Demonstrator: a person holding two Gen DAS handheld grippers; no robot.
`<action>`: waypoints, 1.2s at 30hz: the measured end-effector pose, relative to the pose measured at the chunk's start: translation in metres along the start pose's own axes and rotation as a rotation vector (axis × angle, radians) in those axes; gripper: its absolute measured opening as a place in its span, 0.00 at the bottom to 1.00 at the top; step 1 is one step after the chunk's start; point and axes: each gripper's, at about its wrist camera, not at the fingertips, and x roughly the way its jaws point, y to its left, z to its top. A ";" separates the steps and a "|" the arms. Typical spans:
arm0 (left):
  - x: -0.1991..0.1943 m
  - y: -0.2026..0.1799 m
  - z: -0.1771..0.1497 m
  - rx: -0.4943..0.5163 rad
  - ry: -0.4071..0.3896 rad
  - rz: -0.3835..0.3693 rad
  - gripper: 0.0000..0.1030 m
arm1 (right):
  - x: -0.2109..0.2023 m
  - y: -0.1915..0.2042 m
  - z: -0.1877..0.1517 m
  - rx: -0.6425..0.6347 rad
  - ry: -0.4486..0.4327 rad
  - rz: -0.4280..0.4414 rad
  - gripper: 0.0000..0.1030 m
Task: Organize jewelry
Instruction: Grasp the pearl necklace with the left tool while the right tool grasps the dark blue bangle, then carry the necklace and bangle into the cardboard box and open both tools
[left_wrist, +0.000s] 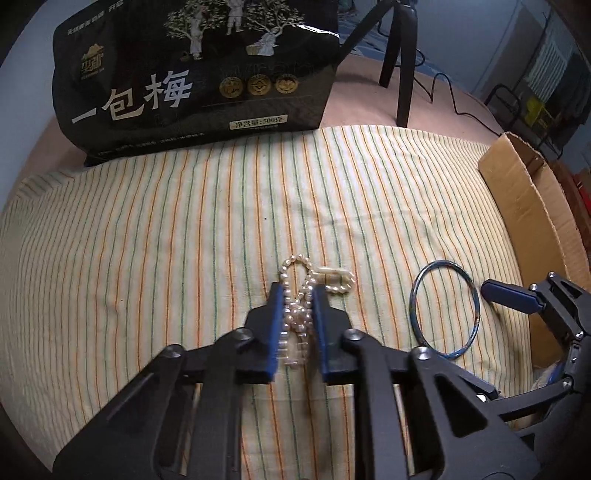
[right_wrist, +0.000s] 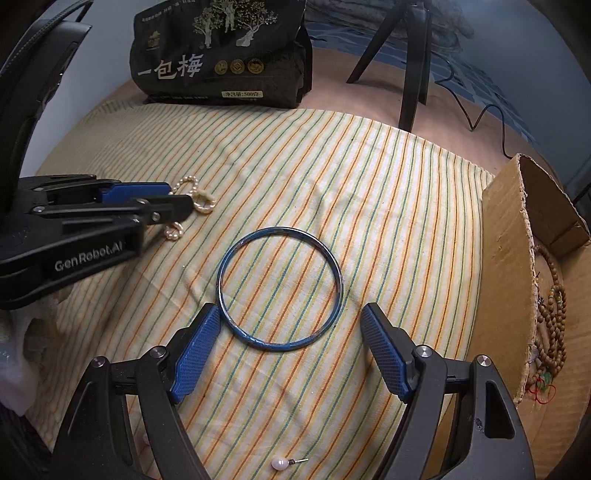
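My left gripper (left_wrist: 297, 295) is shut on a pearl necklace (left_wrist: 299, 314) whose loops spill past the fingertips onto the striped cloth (left_wrist: 184, 240). It also shows in the right wrist view (right_wrist: 177, 201), with the pearl necklace (right_wrist: 201, 195) in its jaws. A blue bangle (left_wrist: 445, 308) lies flat on the cloth to its right. My right gripper (right_wrist: 290, 317) is open, its blue pads on either side of the near half of the blue bangle (right_wrist: 279, 288). A loose pearl earring (right_wrist: 282, 463) lies below it.
A cardboard box (right_wrist: 509, 266) at the right holds wooden bead strings (right_wrist: 552, 314). A black snack bag (left_wrist: 195, 74) stands at the back. Black tripod legs (left_wrist: 404, 74) and a cable stand behind the cloth.
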 end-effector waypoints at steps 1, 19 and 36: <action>-0.001 0.001 0.000 -0.002 -0.001 -0.004 0.09 | 0.001 0.001 0.000 -0.003 0.002 -0.004 0.76; -0.044 0.036 0.006 -0.158 -0.077 -0.156 0.05 | -0.017 0.008 0.001 -0.002 -0.034 0.000 0.65; -0.129 0.022 0.016 -0.162 -0.217 -0.318 0.05 | -0.096 -0.003 -0.003 0.030 -0.190 -0.023 0.65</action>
